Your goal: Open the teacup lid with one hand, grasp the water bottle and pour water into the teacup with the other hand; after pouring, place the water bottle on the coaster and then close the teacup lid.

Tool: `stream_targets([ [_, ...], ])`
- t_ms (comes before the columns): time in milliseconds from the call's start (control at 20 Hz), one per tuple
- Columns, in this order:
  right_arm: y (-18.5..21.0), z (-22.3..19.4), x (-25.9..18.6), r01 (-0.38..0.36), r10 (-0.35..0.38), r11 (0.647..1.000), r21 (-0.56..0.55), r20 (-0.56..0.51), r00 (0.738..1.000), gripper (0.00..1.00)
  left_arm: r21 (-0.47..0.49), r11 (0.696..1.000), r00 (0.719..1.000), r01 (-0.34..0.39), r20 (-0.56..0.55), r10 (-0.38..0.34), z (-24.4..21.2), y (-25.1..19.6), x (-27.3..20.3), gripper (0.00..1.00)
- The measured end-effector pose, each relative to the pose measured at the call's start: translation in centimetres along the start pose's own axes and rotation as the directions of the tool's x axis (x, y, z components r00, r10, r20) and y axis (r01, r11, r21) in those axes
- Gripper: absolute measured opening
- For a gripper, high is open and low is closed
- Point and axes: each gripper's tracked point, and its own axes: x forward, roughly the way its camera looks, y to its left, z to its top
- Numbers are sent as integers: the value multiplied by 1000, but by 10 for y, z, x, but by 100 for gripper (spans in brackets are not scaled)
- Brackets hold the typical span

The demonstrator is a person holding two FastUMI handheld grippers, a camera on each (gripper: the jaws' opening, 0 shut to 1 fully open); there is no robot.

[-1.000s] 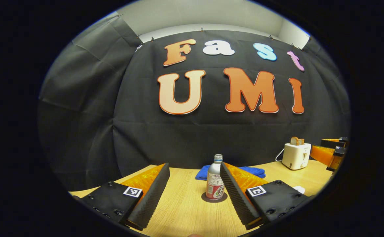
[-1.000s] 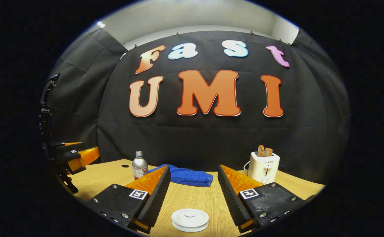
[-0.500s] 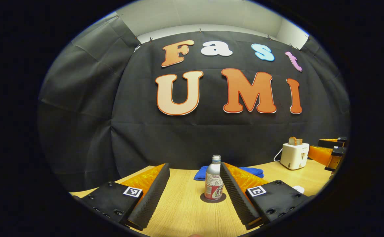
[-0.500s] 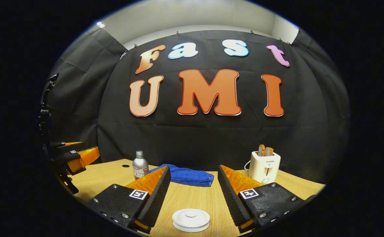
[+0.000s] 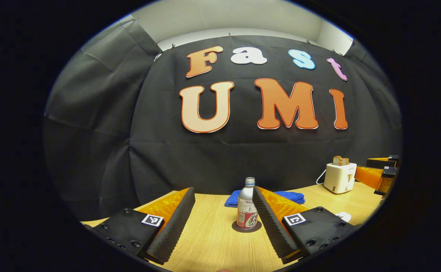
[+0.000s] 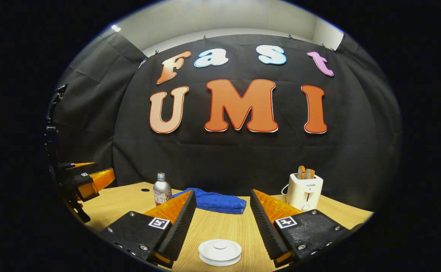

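A silver water bottle (image 5: 247, 206) with a red-and-white label stands upright on a dark round coaster (image 5: 246, 227) on the wooden table. My left gripper (image 5: 223, 215) is open, short of the bottle, which shows beside its right finger. The bottle (image 6: 162, 190) also appears far left in the right gripper view, beside the other gripper (image 6: 86, 180). A white teacup with its lid on (image 6: 220, 251) sits low between the fingers of my right gripper (image 6: 222, 217), which is open and above it. In the left gripper view the right gripper's orange finger (image 5: 375, 174) shows at far right.
A folded blue cloth (image 6: 215, 202) lies at the back of the table (image 6: 224, 226). A white toaster (image 6: 304, 190) with bread in it stands back right, also seen as the toaster (image 5: 340, 176) in the left gripper view. A small dark hole (image 6: 144, 189) marks the table's back left.
Both views have shifted only slightly; the bottle, the teacup and both open grippers hold nearly the same places.
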Motion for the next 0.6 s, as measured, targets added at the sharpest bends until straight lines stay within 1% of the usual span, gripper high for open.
stream_targets([
  [600, -3, 0, -4, 12, -12, 1000, -3, -3, 1000, 86, 4, 1000, 1000, -9, 4, 9, 0, 3, -6, 100],
])
